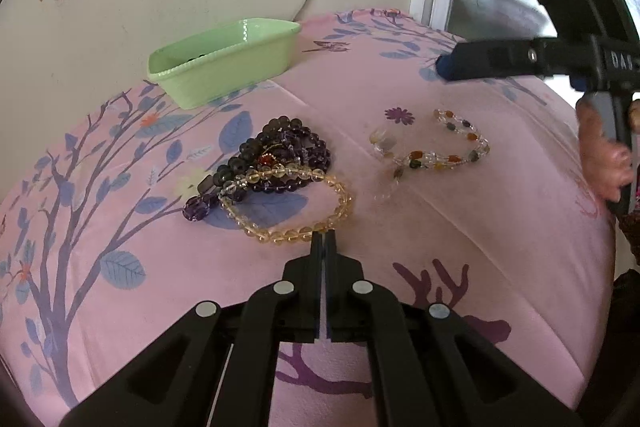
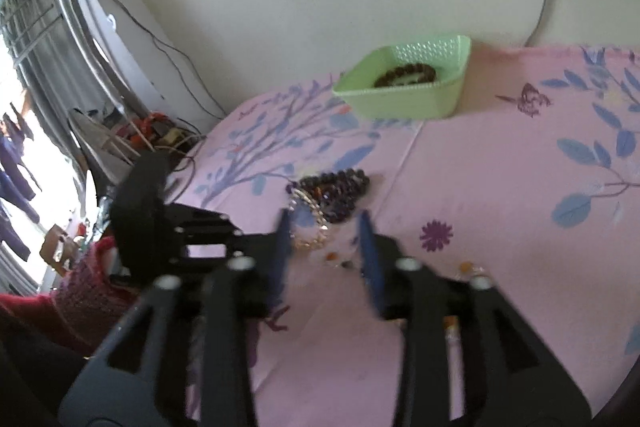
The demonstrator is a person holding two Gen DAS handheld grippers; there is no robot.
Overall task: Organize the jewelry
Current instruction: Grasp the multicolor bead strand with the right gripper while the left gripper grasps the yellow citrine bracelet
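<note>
Left gripper (image 1: 324, 235): fingers pressed together, only a thin slit between them, tips at the near edge of the amber-yellow translucent bead bracelet (image 1: 304, 203). Whether a bead is pinched between the tips, I cannot tell.

The bracelet lies as an open loop on the pink floral-print bedsheet (image 1: 460, 227), just ahead of the left fingertips. Its far-left part overlaps a heap of dark purple and black bead bracelets (image 1: 280, 155), ahead and left of the fingers.

Ahead and right of the left fingers, apart from the heap: a clear-and-multicoloured stone bead bracelet (image 1: 436, 147), flat on the sheet.

Far ahead, left of the finger line, near the wall: pale green rectangular plastic basket (image 1: 224, 63). The right wrist view shows a dark bead bracelet (image 2: 404, 75) inside it.

Right gripper (image 2: 324, 239): fingers spread wide, nothing between them but sheet and scattered beads; view is motion-blurred. The dark heap and part of the amber loop sit just beyond its fingertips. In the left view this gripper hangs above the sheet, far right, held by the person's right hand (image 1: 604, 155).
</note>
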